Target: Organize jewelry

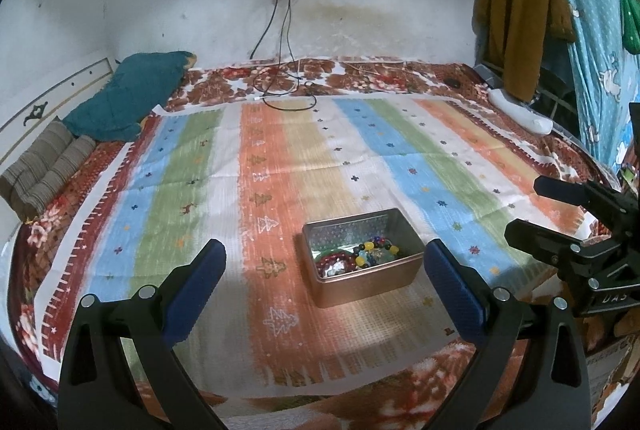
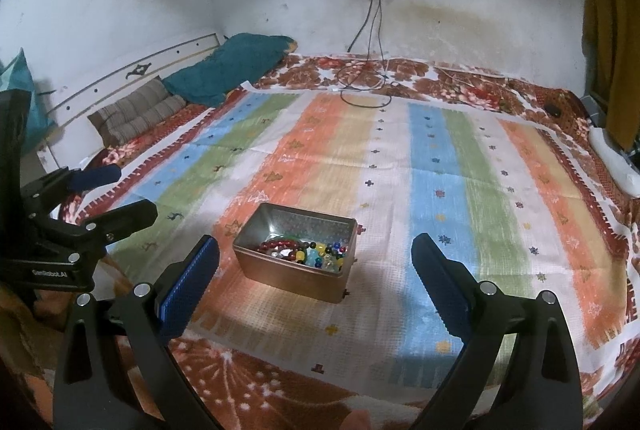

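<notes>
Rectangular tin (image 1: 362, 280) upright, mouth up, long axis running left-right.

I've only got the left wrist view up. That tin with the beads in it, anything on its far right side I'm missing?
Observer: Yes. In the right wrist view the tin shows small hardware low on its right end, which looks like a hinge or clasp.
Operator: Is my left gripper visible from the other side?
Observer: It is, at the left edge; the left gripper is open, with nothing between its fingers.
Operator: And the right gripper?
Observer: The right gripper is open too, pointed at the tin, holding nothing.
Operator: Anything left of the striped cushion?
Observer: A teal cloth at the far left edge, beyond the headboard.
</notes>
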`<control>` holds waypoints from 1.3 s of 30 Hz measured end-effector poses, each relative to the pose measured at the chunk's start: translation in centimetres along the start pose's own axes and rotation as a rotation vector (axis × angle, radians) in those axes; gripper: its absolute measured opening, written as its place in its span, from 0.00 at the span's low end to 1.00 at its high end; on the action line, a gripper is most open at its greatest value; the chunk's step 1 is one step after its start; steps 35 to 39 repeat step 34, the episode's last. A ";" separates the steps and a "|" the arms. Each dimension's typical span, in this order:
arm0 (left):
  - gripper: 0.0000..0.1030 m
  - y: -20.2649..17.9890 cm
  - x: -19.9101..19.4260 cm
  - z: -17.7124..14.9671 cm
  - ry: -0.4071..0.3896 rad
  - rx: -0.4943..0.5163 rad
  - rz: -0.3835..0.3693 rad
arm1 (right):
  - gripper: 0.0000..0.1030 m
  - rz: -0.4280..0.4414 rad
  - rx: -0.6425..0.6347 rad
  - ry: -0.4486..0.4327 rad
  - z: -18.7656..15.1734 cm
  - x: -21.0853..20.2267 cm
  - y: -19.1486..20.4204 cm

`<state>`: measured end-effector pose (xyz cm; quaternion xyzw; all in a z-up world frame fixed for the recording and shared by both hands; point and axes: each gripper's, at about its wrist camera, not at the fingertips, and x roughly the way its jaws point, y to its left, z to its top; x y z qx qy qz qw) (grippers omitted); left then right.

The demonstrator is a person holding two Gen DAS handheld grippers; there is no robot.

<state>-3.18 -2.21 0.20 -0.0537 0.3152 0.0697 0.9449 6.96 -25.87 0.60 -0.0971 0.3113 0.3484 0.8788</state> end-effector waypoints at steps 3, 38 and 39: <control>0.94 0.0 0.0 0.0 -0.001 0.000 0.001 | 0.95 0.000 0.000 -0.001 0.0 0.0 0.0; 0.94 -0.4 -0.1 0.4 -0.023 0.024 -0.015 | 0.95 0.012 0.000 0.005 -0.3 0.0 0.7; 0.94 -0.4 -0.1 0.4 -0.023 0.024 -0.015 | 0.95 0.012 0.000 0.005 -0.3 0.0 0.7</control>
